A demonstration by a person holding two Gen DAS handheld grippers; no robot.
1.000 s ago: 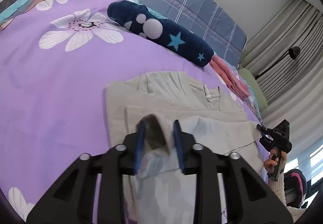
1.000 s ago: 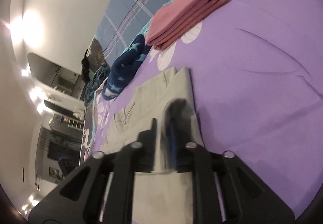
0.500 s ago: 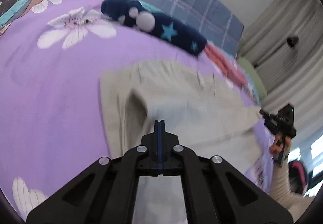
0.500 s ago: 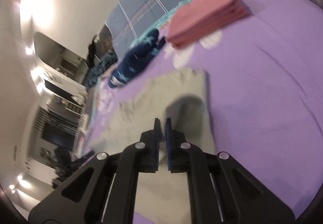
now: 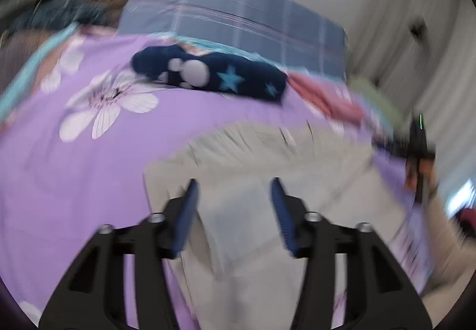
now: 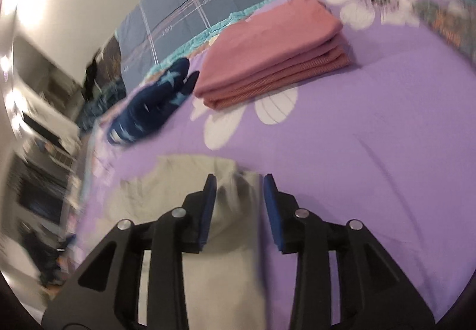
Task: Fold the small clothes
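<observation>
Both jaws are opening: the left hand-held gripper [image 5: 235,208] and right hand-held gripper [image 6: 239,196] hang apart over the beige garment [image 5: 312,157] on the bed [image 6: 357,136].

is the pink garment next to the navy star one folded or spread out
Folded. In the right wrist view the pink garment lies as a neat rectangular stack of layers, its edges showing along the near side, beside the navy star garment.
</observation>
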